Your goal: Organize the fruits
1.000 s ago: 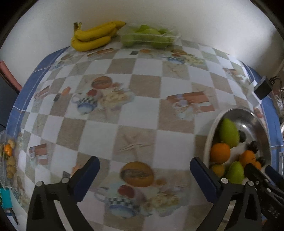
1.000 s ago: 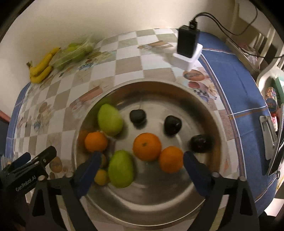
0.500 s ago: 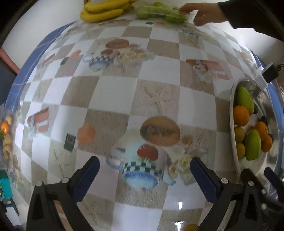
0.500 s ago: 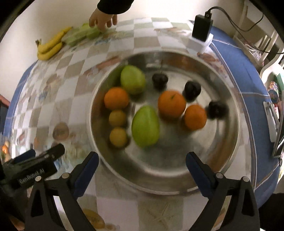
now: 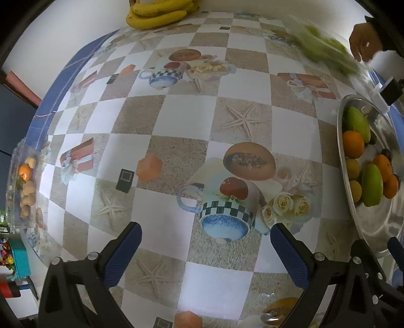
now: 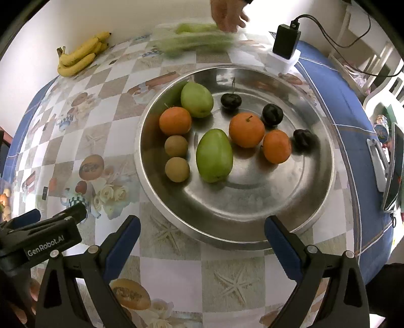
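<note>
Blue-padded fingers of the right gripper (image 6: 202, 237) stand wide apart and hold nothing, poised over the checked tablecloth (image 6: 121, 128) just short of the near rim of the steel bowl (image 6: 252, 199). The left gripper (image 5: 205, 246) is likewise spread and empty above a printed teapot motif, with the bowl (image 5: 376, 222) at its right.

The bowl holds two green mangoes (image 6: 214, 155), three oranges (image 6: 247, 130), two small brown fruits (image 6: 177, 169) and three dark plums (image 6: 272, 114), the fruits lying near or against one another. No object lies between the right gripper and the bowl.

Beyond the bowl, a bare hand (image 6: 227, 12) grips a clear bag of green fruit (image 6: 194, 39), motion-blurred. A bunch of bananas (image 6: 80, 56) lies at the far left edge by the wall. A black adapter (image 6: 286, 41) stands on a white block behind the bowl.
</note>
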{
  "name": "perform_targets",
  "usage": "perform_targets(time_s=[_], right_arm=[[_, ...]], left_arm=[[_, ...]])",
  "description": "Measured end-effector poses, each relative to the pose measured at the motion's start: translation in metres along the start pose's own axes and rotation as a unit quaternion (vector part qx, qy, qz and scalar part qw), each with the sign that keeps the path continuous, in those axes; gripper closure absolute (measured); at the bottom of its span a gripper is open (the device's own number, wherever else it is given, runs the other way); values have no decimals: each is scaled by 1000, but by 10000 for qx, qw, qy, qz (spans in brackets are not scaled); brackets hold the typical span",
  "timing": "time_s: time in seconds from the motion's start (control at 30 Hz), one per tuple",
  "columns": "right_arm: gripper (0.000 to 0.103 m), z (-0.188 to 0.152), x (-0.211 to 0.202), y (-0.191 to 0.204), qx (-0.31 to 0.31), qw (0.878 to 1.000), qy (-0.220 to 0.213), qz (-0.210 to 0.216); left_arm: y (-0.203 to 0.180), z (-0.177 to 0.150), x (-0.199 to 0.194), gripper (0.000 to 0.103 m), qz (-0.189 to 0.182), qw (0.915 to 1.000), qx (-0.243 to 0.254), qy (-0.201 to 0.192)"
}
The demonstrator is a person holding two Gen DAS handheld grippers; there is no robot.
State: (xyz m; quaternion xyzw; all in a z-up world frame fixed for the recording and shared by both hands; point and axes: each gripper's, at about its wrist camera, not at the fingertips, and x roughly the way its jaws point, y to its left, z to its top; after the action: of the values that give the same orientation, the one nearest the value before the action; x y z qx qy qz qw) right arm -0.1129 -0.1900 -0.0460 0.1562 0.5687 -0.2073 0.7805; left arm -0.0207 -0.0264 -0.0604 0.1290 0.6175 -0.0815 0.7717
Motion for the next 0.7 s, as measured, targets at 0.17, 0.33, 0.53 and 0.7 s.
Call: perform_targets(time_s=[0.17, 0.33, 0.53, 0.7], right_arm=[[4, -1, -2, -2, 57, 10000, -24, 4], [5, -1, -2, -5, 97, 9999, -32, 15], [5, -1, -2, -7, 143, 9999, -40, 14], [5, -1, -2, -8, 160, 9999, -46, 9]], left_arm=[[-1, -5, -5, 0, -95, 9999, 37, -27], [-3, -5, -5, 1, -121, 9999, 79, 31], [-4, -2, -2, 1, -102, 9999, 82, 37], [-2, -1, 0, 1, -37, 10000, 58, 37]])
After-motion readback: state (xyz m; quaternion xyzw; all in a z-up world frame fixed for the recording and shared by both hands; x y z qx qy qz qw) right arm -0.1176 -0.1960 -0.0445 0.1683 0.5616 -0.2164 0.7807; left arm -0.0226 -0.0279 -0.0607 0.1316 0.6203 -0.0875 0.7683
